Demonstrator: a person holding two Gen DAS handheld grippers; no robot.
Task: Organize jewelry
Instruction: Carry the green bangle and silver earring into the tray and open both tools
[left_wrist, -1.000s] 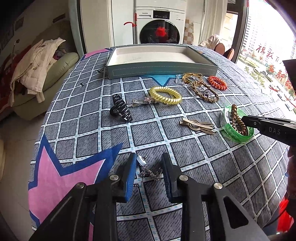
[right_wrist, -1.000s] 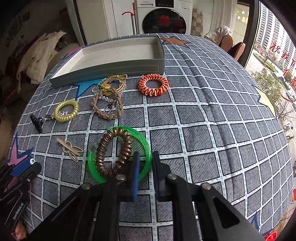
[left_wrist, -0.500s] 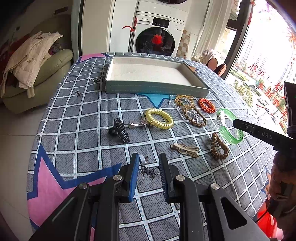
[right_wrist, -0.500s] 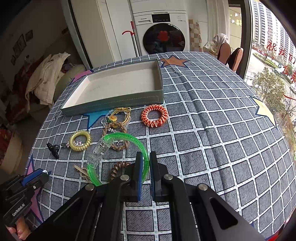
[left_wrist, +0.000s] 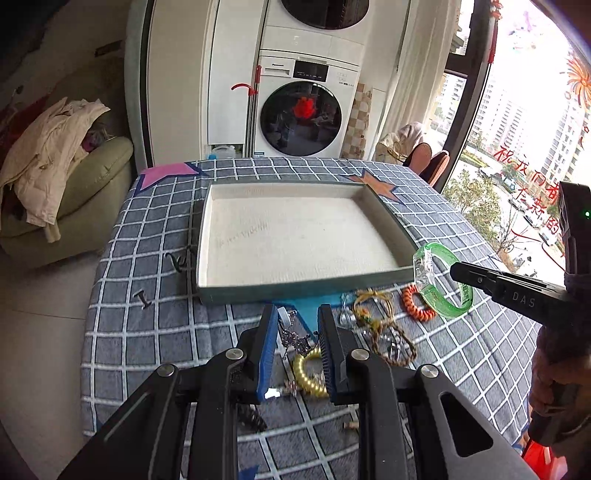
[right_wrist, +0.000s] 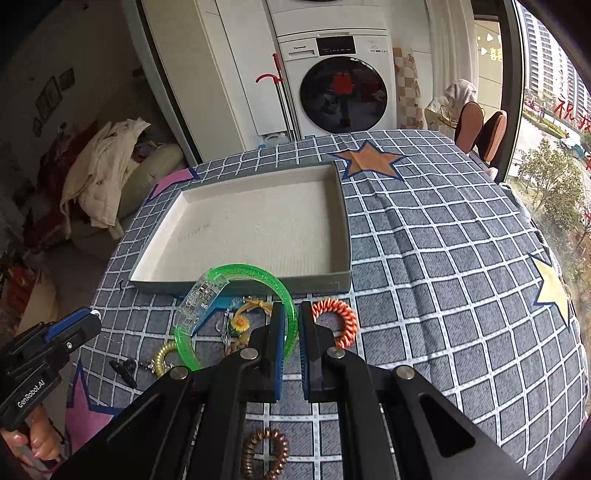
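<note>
The green bangle sits clamped between the fingers of your right gripper, lifted off the tablecloth just in front of the tray's near wall. Your left gripper hangs above the cloth, its fingers partly apart with a silvery chain piece dangling against the left pad; whether it is truly gripped, you cannot tell. The orange coil tie, yellow coil tie and copper coil tie lie on the cloth.

Translucent green bangle with clear clasp, lifted and tilted near the shallow grey tray's front wall; small silvery charm piece raised nearer left.
</note>
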